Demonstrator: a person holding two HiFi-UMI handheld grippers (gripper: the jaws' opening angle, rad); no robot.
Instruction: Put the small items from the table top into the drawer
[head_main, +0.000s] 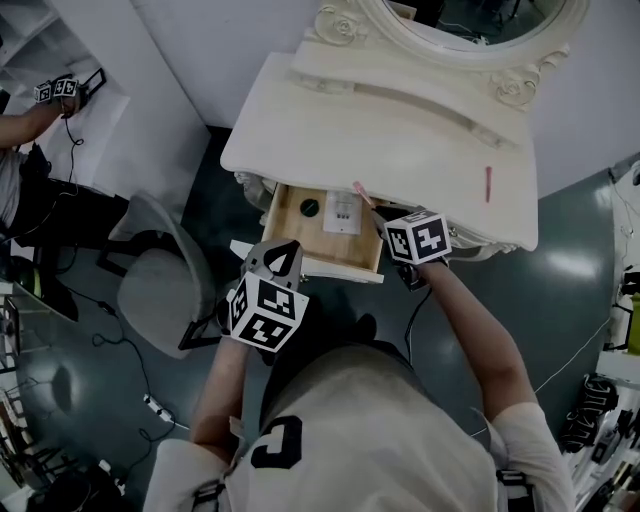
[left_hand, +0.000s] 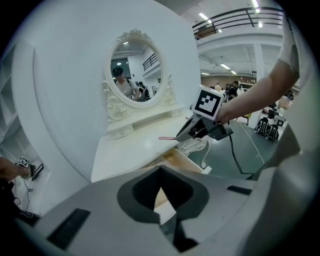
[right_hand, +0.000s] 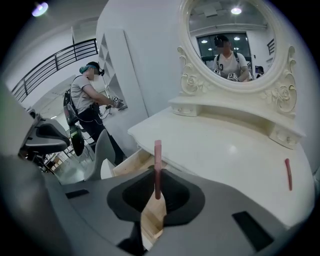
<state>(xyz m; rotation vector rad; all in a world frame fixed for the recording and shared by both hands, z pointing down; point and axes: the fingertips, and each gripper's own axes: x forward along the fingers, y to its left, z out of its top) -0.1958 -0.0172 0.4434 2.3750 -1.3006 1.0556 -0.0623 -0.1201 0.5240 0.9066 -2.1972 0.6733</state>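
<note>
Right claw: our right gripper (right_hand: 157, 196) was clamped on the lower end of a pink stick (right_hand: 158, 162), and most of the stick's length stood clear of the jaws.
Left claw: our left gripper (left_hand: 162, 200) was closed fully with nothing in it, and we held it near the drawer's left front corner.
Where the stick was: over the right end of the open drawer (head_main: 331, 268), close to the near edge of the table top (head_main: 400, 140) and not yet lowered in.
Drawer contents: we saw a dark round piece (head_main: 309, 207) and a white card (head_main: 342, 212) lying on the wooden floor.
Left on the table: a red stick (head_main: 488, 184) lay far to the right, well apart from both grippers.
How it should handle: we judged both sticks light, stiff and smooth. A stick that thin may pivot or slip in the pads, and it would roll if dropped.
Where to grip: we thought the middle of the red stick was best, with the jaws across its width, so it would hang level.
Stage: we judged one stick nearly delivered and one left to fetch.
</note>
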